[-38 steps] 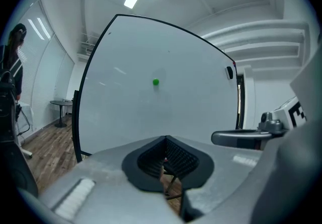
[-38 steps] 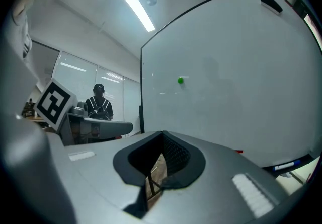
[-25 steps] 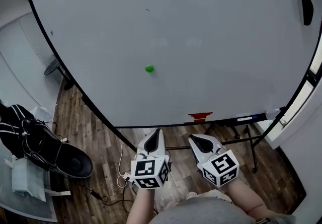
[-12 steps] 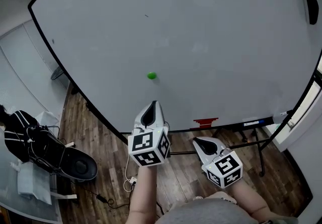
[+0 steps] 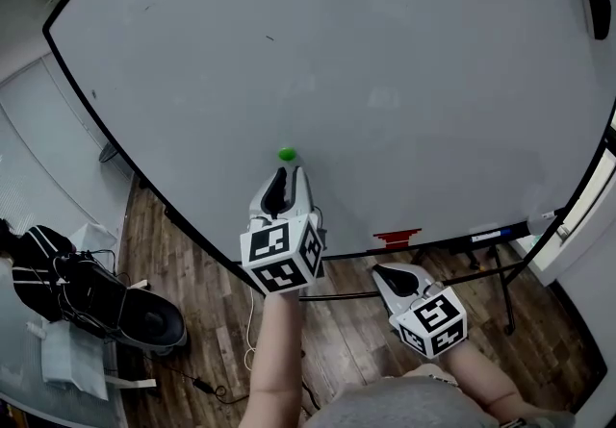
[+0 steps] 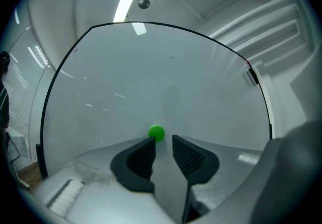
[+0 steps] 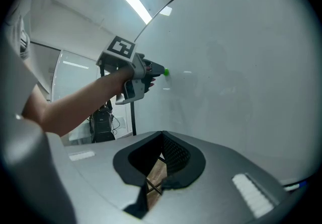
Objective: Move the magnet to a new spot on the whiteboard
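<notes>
1. Reaching level toward the whiteboard, the left gripper shows its jaws a narrow gap apart. They have just been opening, and nothing lies between the ribbed pads.
2. Just beyond the jaw tips sits the magnet, a small green rounded knob stuck to the board's lower middle. In the left gripper view it lies slightly toward the left-hand jaw. Whether that tip touches it cannot be told.
3. Handling, as a judgement: the magnet looks light, rigid and smooth. Its rounded sides may slip from the pads, so the hold belongs across its widest part, close to the board. It probably resists a straight pull, and tilting or sliding it may free it more easily. The present gap looks barely wide enough to admit it.
4. The right gripper hangs low, near the board's bottom edge and well apart from the magnet. Its jaw tips meet and it holds nothing.
5. The board is bare around the magnet on every side. A dark block sits at its upper right edge.
</notes>
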`<state>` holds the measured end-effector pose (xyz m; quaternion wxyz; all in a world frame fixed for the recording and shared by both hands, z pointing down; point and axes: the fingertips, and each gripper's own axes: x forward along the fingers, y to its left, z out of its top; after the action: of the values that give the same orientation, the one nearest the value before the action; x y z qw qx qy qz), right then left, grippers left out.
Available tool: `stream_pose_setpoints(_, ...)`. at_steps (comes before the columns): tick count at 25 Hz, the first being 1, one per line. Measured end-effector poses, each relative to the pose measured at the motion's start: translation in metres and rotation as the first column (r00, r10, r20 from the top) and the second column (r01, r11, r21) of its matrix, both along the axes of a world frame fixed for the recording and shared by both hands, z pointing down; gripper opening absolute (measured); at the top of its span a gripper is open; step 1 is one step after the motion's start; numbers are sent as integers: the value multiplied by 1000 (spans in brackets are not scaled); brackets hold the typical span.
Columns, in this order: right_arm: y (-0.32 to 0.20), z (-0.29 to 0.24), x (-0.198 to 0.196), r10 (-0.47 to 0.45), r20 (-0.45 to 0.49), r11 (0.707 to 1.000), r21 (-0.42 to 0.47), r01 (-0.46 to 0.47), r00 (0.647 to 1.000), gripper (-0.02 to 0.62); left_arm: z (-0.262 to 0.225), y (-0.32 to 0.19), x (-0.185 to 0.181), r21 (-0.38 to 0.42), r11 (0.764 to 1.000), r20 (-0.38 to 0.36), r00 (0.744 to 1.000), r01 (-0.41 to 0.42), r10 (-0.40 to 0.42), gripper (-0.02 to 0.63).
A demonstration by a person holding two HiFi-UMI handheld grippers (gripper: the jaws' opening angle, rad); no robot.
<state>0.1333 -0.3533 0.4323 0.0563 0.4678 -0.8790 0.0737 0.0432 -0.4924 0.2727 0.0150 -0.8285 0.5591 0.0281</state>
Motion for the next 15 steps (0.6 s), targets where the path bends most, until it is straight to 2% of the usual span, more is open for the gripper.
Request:
stream_pose_setpoints(4,-4,7,1,-2,-3,1000,-15,2,1000,-2,-1,-14,3,-4,1000,-9,1000,17,-17,146)
stream_pose_setpoints(15,-18,16,3,0,0,1000,-30,0,1000,-2,-4,-34,3,12,997,-11,997,71,-71,154)
